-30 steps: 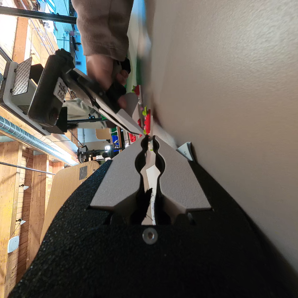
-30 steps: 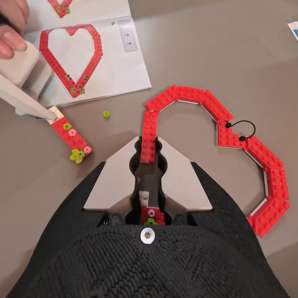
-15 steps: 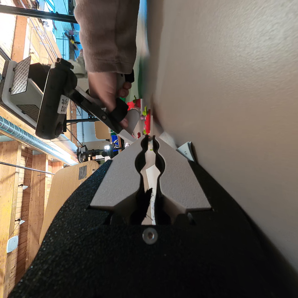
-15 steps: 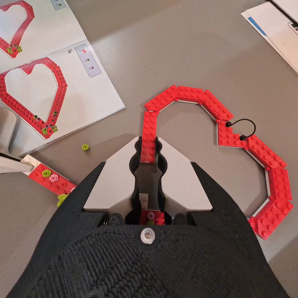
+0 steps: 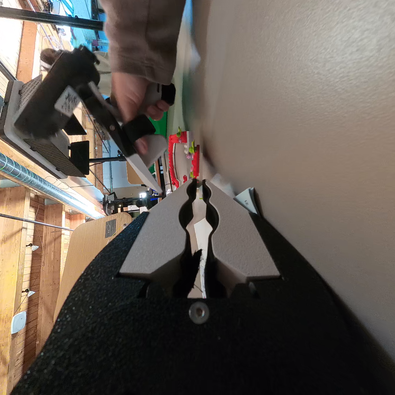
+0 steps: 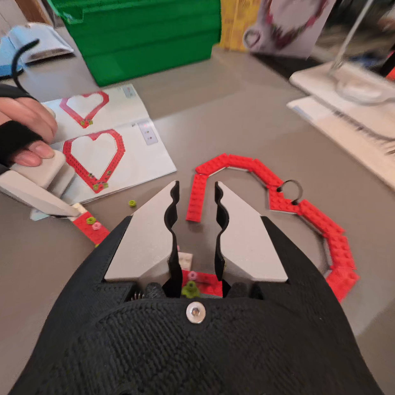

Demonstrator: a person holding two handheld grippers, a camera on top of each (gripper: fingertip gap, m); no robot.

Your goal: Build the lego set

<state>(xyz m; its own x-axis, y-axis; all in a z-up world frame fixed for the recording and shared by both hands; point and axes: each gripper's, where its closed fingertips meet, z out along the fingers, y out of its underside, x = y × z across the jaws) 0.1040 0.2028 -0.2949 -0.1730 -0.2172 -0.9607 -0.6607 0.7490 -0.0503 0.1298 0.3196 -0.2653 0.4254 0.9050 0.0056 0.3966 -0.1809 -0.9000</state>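
A red Lego heart outline (image 6: 320,220) with a black loop lies open on the grey table (image 6: 224,119). Its free end strip (image 6: 194,198) lies just ahead of my right gripper (image 6: 196,186), which is open and empty above it. My left gripper (image 6: 73,211) is shut on the white end of a red strip with green and pink flowers (image 6: 92,226), low on the table at the left. In the left wrist view my left gripper (image 5: 198,182) pinches that white end (image 5: 199,190), the heart (image 5: 172,160) lies beyond, and the right gripper (image 5: 159,188) hangs over it.
An open instruction booklet (image 6: 119,149) lies at the left, a loose lime stud (image 6: 132,203) in front of it. A second red flowered piece (image 6: 205,282) lies under my right gripper. A green bin (image 6: 145,36) and boxes stand behind, white papers (image 6: 342,132) at the right. The right tips stand about 12 cm off the red Lego heart outline (image 6: 320,220).
My right gripper has opened and let go of the heart's end strip, then tilted up and drawn back a little. My left gripper stays shut on the flowered strip.
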